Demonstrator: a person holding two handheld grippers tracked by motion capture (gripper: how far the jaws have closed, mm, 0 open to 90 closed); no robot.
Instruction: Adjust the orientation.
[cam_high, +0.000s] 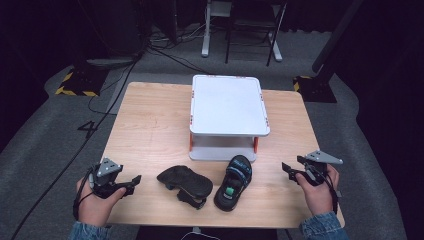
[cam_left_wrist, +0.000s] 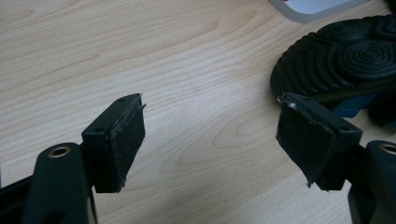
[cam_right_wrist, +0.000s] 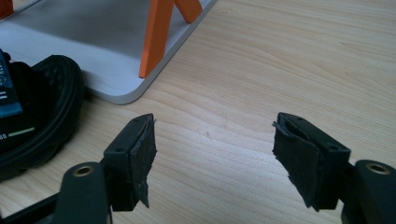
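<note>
Two black sandals lie near the table's front edge. One sandal is turned sole up, its ribbed sole at the upper right of the left gripper view. The other sandal sits upright with blue straps and a green patch; its heel edge is at the left of the right gripper view. My left gripper rests at the front left, open and empty, pointing toward the overturned sandal. My right gripper hovers at the front right, open and empty, a short way right of the upright sandal.
A white two-level rack with orange legs stands at the table's middle and back; its lower shelf reaches almost to the sandals. Bare wooden tabletop lies to its left and right. Cables and chair legs are on the floor beyond.
</note>
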